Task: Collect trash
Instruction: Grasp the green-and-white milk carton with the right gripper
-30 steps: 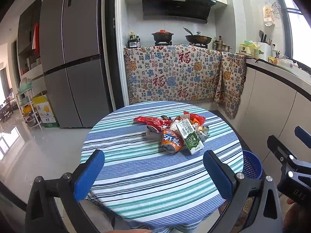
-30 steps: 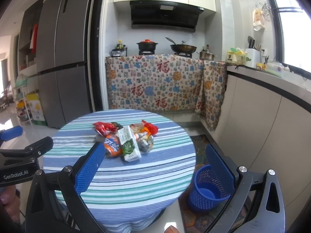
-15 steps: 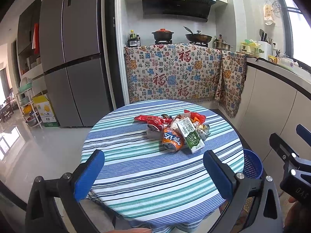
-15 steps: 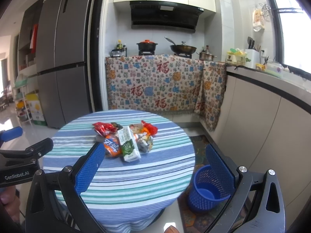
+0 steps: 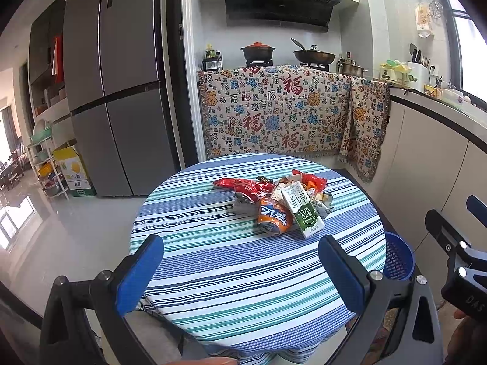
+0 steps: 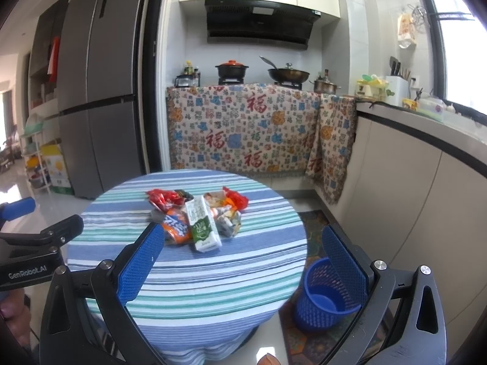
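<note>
Awaiting collection: heaped wrappers, orange can and carton [image 6: 201, 222] on striped round table [image 6: 188, 276]; blue mesh plastic basket [image 6: 327, 299] empty (nothing binned); left gripper [image 5: 240, 269] and right gripper [image 6: 243, 258] spread, unloaded.

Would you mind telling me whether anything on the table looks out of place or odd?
Yes: litter is heaped mid-table. An orange can and a green-and-white carton lie on their sides among red wrappers. The blue basket on the floor looks empty.

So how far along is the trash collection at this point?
Nothing is collected yet: the blue basket looks empty. Both the left gripper and right gripper are open, holding nothing. The orange can, milk carton and wrappers remain piled on the table.
</note>
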### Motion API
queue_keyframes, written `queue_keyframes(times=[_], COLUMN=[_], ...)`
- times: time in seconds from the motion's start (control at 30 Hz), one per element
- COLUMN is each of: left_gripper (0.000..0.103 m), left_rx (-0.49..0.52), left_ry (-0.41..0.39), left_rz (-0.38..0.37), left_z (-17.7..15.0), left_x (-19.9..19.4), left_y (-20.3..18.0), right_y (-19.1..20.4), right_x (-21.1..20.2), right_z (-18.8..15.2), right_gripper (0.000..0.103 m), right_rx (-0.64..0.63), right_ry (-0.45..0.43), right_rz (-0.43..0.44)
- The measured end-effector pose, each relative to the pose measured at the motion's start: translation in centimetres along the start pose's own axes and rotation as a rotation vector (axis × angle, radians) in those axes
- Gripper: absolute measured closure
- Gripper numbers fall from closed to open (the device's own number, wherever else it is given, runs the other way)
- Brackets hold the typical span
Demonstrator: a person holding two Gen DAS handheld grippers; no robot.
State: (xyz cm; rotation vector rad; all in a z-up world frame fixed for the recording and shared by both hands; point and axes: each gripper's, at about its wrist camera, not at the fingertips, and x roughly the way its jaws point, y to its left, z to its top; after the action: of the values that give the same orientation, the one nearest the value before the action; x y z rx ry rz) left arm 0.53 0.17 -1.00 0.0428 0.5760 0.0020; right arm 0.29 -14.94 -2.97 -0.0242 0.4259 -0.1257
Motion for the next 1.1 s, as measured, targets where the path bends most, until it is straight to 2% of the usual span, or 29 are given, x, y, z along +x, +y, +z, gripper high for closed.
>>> queue_keyframes(times=[0.3, 0.53, 0.67, 0.87, 1.03, 1.1], left_gripper=[0.000, 0.000, 0.000, 0.000, 0.000, 0.000], left_rx=[-0.006, -0.016, -0.004, -0.023, -0.030, -0.024], left_ry=[0.010, 0.070, 0.137, 0.214, 0.236, 0.234], left_rz=[-0.001, -0.012, -0.031, -0.102, -0.121, -0.110], left_z=[0.0, -1.2, -2.5, -4.6, -5.3, -5.3], left_x=[0.5, 4.0, 7.5, 12.3, 15.6, 16.9], left_y=[0.3, 0.6, 0.5, 1.2, 1.7, 1.7], right_y=[-0.1, -0.7, -0.8, -0.8, -0.2, 0.4], right_x=[0.1, 1.6, 3.9, 8.8, 13.0, 14.7], right_z=[-0.1, -1.0, -1.8, -4.1, -6.0, -6.4], right_gripper=[0.000, 0.000, 0.000, 0.000, 0.001, 0.012], right_rx=[-0.004, 0.010, 0.015, 0.011, -0.036, -0.076], right_ry=[0.001, 0.023, 0.051, 0.114, 0.161, 0.176], right_rz=[0.008, 0.027, 0.059, 0.157, 0.235, 0.258])
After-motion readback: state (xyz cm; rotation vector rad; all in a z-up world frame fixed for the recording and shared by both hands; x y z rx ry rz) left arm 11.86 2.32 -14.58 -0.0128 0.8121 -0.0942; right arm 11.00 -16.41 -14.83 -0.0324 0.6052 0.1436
